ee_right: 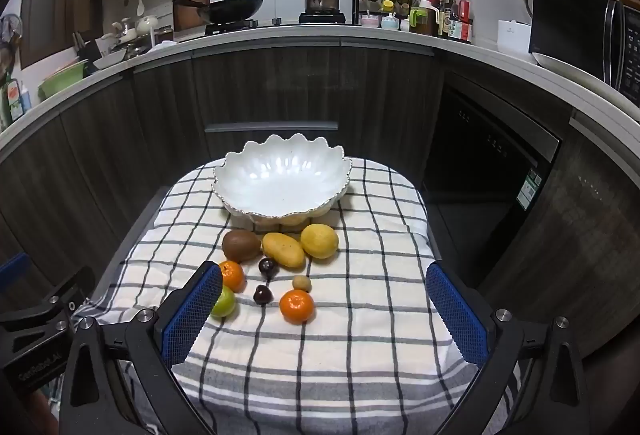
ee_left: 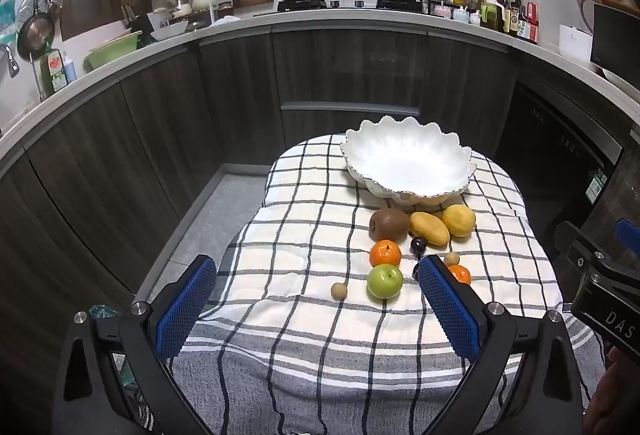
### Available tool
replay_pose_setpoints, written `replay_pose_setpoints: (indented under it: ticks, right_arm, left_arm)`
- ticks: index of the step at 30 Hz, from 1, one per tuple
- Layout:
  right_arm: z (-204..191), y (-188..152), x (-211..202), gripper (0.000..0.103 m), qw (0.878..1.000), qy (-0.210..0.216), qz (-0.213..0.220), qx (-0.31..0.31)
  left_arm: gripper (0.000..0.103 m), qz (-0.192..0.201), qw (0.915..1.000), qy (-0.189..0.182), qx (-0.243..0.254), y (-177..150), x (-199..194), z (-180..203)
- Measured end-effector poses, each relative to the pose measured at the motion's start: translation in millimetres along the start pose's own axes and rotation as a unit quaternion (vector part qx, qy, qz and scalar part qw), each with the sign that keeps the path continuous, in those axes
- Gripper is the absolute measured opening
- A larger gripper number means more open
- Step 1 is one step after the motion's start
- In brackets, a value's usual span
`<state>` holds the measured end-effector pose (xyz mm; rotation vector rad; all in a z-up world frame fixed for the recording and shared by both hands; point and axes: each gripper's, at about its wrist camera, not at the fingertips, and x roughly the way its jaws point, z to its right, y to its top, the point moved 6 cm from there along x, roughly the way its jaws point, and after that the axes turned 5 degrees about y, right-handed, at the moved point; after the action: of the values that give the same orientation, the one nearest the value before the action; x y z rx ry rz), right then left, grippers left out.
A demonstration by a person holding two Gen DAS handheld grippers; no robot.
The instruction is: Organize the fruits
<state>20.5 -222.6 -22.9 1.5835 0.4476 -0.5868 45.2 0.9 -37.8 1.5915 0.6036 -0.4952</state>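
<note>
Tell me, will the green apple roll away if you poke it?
Probably a little: the green apple is round and smooth, lying loose. The checked cloth looks soft, so it should stop soon. It likely feels firm, not squishy.

A: Could any lettering actually be made out?

B: Barely. "DAS" was seen in pale capitals on the black body of the right gripper (ee_left: 608,315), cut off at the frame edge. On the left gripper (ee_right: 36,367), an embossed word was noticed, roughly "GenRobot.AI", though it couldn't be read for sure.

A: And the bottles, the green sticker on the dishwasher (ee_right: 530,189)?

B: Print was spotted there, but everything was too small and blurred to be read.
</note>
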Motion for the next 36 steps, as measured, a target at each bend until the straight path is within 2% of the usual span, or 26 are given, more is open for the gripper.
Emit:
replay_pose_setpoints:
  ticks: [36]
  right_arm:
    - [-1.0, -0.7, 0.3, 0.103, 1.000, -0.004, -0.003, -0.007]
  left_arm:
    - [0.103, 0.004, 1.0000, -0.008, 0.003, 3.4, -3.8, 1.2]
